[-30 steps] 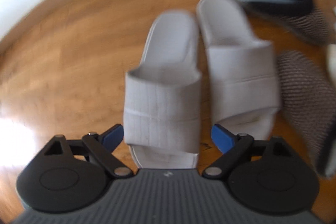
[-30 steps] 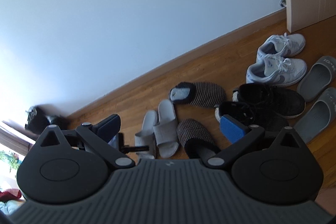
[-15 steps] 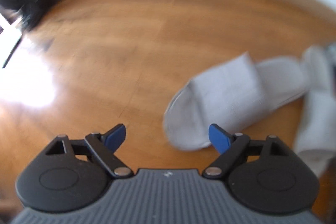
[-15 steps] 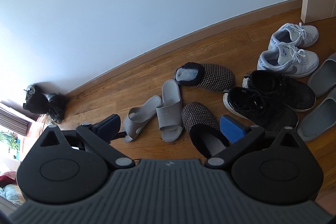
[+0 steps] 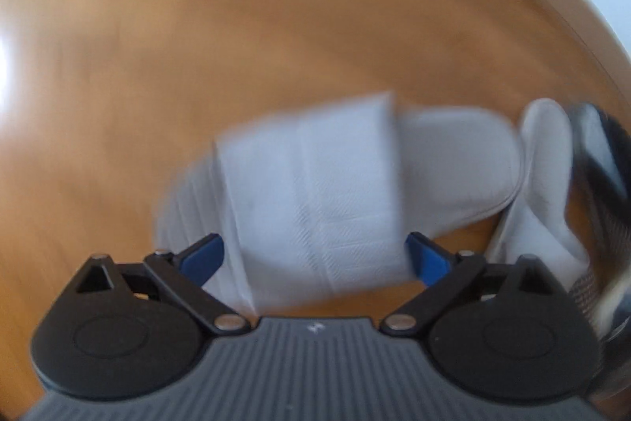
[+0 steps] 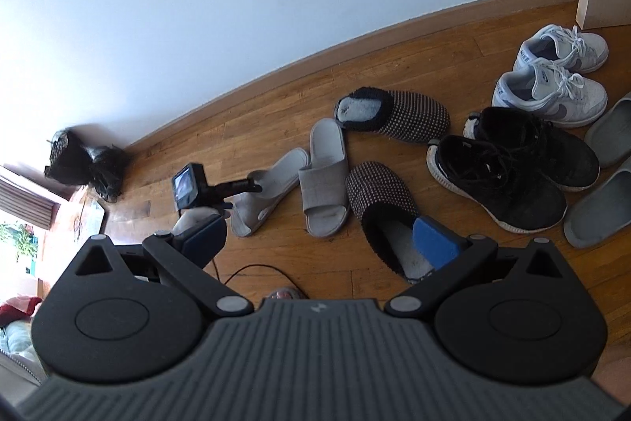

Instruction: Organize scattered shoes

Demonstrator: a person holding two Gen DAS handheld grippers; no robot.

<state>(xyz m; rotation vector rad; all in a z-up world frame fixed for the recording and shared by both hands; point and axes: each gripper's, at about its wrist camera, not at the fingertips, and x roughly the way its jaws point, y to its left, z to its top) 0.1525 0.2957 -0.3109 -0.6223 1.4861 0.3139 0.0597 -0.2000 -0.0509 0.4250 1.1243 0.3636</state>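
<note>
Slippers of pale grey [image 5: 311,192] are splayed beside the checked slipper [image 6: 380,196] on the floor, one straddled by the opening, empty left tongs [image 5: 315,257], best clamped squarely across its strap.

My left gripper [image 5: 314,258] now straddles the grey slide [image 5: 315,192], which lies angled away from its mate [image 5: 546,160], my jaws opening wider.

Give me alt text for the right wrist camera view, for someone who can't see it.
Shoes lie scattered on a wooden floor beside a pale wall: two grey slides, two dotted slippers, black sneakers and white sneakers. The open right gripper fills the foreground, holding nothing. The left gripper reaches over the leftmost slide.
</note>
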